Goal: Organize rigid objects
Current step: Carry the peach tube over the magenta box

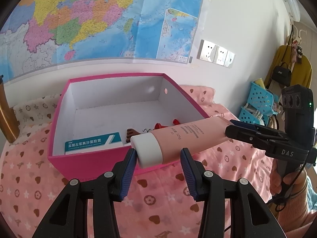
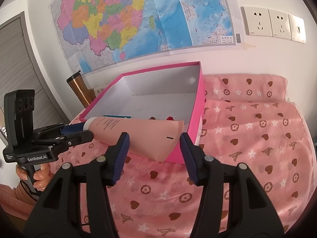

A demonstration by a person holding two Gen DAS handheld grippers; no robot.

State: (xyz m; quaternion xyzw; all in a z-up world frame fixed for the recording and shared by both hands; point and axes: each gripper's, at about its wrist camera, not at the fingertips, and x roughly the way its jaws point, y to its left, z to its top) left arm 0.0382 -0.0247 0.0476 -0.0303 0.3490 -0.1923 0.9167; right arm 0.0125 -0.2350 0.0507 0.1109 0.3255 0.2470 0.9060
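1. Copper-coloured tumbler: stands upright well beyond the left tongs and outside the box. It plays no part in this step.
2. Pink cardboard box: open-topped, directly ahead of both tongs on the pink patterned cloth.
   - Inside, a teal-and-white medicine carton lies against the near wall.
   - To its right lies a wooden-handled corkscrew, then small red parts I cannot identify.
   - The back half of the floor is bare.
3. Left tongs: the jaws stand wide around the white cap of the pink tube.
   - The left pad sits against the cap.
   - A gap shows before the other pad, so I cannot tell whether there is a firm grip.
4. Tube: it slants over the box's near wall, with the cap toward the left tongs and the flat crimped tail toward the right tongs. It appears clear of the cloth.
5. Right tongs: the jaws are also wide, with the crimped tail filling the span between them. I cannot tell whether the pads press on it.
6. Judgement: the step in hand is getting the tube into the box.
   - Keep one pair of tongs firmly on the tube until the whole body clears the near rim.
   - Lower it flat onto the bare floor behind the carton.
   - Avoid landing it on the corkscrew.
   - Release the tail last, because the soft body may sag.
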